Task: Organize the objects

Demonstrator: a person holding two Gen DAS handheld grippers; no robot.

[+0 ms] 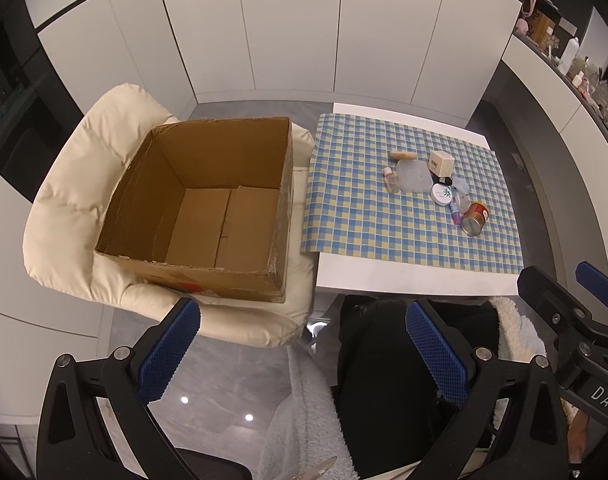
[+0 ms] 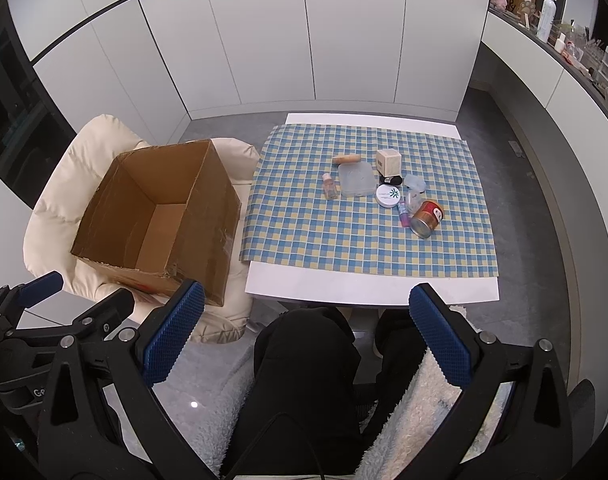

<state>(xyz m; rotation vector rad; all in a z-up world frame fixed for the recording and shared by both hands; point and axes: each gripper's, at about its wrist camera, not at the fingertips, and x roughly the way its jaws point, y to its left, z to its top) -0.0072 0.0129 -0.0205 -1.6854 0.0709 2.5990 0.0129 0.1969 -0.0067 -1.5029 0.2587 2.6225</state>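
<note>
Cream chair (image 1: 76,184): bears an open cardboard box (image 1: 208,200), nothing inside. Left gripper (image 1: 304,344): fingers spread wide, holding nothing, raised over the floor and the person's lap. White table (image 2: 367,288) with checked cloth (image 2: 343,240): clustered small items, among them a clear bottle (image 2: 330,187), translucent flat case (image 2: 357,179), cream cube box (image 2: 388,163), round white tin (image 2: 388,195), red can (image 2: 427,219) on its side. Right gripper (image 2: 307,336): fingers wide apart, empty.
</note>
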